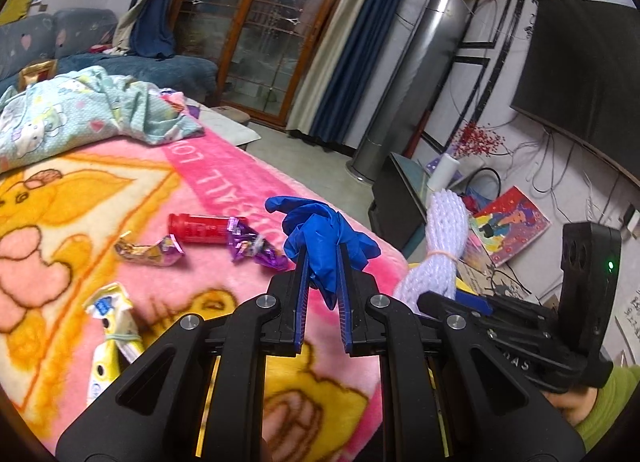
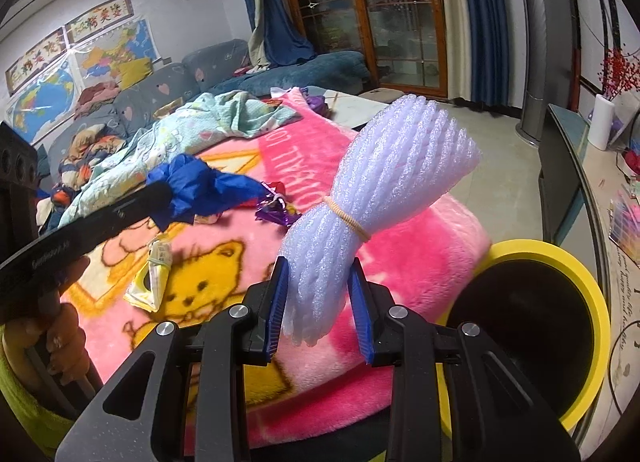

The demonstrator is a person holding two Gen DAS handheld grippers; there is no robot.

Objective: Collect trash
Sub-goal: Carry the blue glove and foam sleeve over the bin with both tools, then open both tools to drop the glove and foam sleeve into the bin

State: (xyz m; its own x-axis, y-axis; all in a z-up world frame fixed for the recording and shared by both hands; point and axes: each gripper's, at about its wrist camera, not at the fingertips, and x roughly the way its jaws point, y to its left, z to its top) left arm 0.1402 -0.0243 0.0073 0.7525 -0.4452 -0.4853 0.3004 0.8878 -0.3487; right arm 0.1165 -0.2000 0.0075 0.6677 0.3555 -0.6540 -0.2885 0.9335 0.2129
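Note:
My left gripper (image 1: 323, 256) is shut on a crumpled blue glove (image 1: 320, 234) and holds it above the pink blanket (image 1: 224, 278). My right gripper (image 2: 318, 268) is shut on a white foam net bundle (image 2: 384, 173) tied with a rubber band, held up next to a yellow-rimmed bin (image 2: 548, 326) at the right. The bundle also shows in the left wrist view (image 1: 440, 238). On the blanket lie a red tube (image 1: 196, 228), purple wrappers (image 1: 256, 248), a gold wrapper (image 1: 148, 252) and a yellow-white packet (image 1: 112, 326).
A light blue patterned cloth (image 1: 80, 113) lies at the blanket's far end. A sofa (image 2: 224, 65) stands behind. A dark cabinet (image 1: 400, 201), a TV (image 1: 580, 73) and a tall silver unit (image 1: 416, 77) stand to the right.

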